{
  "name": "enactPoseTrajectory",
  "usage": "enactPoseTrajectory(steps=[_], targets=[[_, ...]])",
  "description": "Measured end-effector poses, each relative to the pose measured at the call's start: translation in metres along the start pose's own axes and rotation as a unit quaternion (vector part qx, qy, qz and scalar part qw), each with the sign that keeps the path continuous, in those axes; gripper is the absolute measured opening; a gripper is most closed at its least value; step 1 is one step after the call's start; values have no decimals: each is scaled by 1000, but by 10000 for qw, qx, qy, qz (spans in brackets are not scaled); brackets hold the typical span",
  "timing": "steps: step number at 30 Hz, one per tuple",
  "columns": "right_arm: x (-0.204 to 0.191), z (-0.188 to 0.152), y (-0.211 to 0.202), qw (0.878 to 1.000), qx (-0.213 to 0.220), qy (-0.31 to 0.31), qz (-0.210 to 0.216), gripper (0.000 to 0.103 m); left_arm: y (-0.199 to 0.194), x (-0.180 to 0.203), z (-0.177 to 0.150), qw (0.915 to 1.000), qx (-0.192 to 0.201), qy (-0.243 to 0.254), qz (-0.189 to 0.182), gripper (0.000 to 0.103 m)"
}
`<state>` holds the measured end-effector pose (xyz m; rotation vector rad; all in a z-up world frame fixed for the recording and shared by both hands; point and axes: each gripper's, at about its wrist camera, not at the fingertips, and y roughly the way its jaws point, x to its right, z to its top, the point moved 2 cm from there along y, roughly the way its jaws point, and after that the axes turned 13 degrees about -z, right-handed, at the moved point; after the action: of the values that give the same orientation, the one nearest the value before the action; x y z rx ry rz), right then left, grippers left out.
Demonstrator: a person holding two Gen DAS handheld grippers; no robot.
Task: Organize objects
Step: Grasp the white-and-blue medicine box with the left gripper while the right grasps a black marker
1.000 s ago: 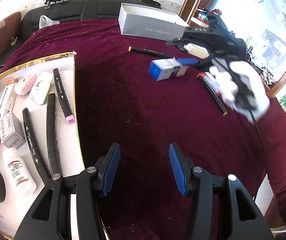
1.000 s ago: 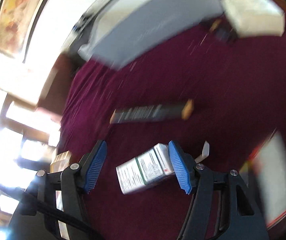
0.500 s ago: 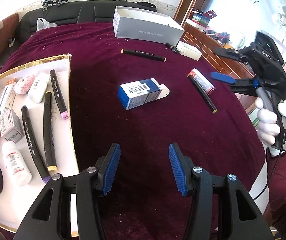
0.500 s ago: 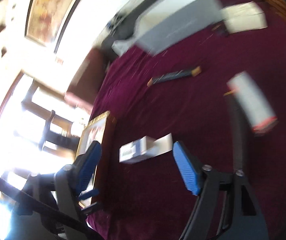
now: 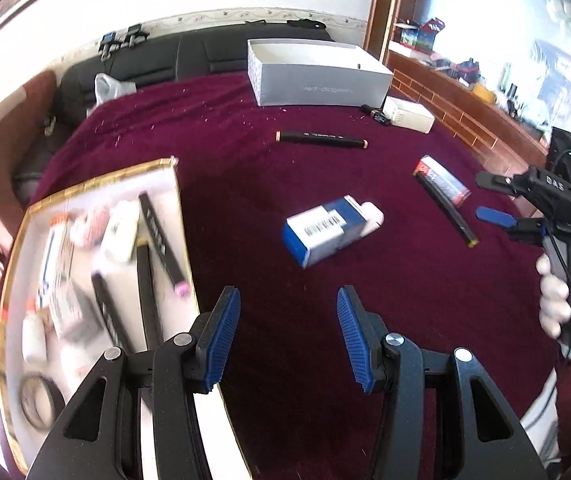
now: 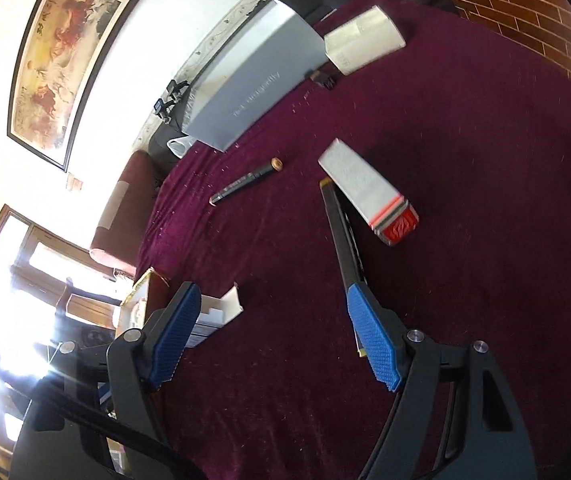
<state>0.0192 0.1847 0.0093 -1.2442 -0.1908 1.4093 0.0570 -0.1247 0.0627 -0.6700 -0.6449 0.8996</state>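
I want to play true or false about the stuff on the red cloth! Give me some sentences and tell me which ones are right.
1. The blue and white box lies on the cloth, not in any gripper. True.
2. The left gripper is squeezing a marker. False: nothing is between its fingers.
3. Black markers lie in the gold-edged tray. True.
4. The big grey box sits inside the tray. False: it stands on the cloth at the far end.
5. The right gripper holds the box with the red end. False: that box lies on the cloth, and the gripper is open.
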Motion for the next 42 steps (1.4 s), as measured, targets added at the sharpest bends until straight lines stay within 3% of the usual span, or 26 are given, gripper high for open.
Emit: enactPoseTrajectory(steps=[3,6,14,19,25,31,34,42], targets=[[-3,-9,0,9989,312,-222,-263,76,24,11,14,9983,-158,547,135,44],[-7,-16,3,9971,469,-454,-400,76,53,24,23,9922,-420,1059,511,44],[4,-18,6,9976,508,-396,-239,76,105,40,41,9821,-729,1663,512,45],[9,-15,9,9988,418,-250,-81,76,123,42,44,9746,-726,1937,859,55],[8,-17,14,9992,280,-256,-96,76,133,50,40,9742,-762,1950,847,55],[8,-19,15,9991,280,-282,-163,76,138,48,47,9802,-762,1683,715,54],[9,-20,17,9991,257,-260,-195,76,138,46,48,9846,-864,1439,498,29],[9,-19,18,9989,282,-300,-206,76,126,53,40,9870,-780,1302,526,29]])
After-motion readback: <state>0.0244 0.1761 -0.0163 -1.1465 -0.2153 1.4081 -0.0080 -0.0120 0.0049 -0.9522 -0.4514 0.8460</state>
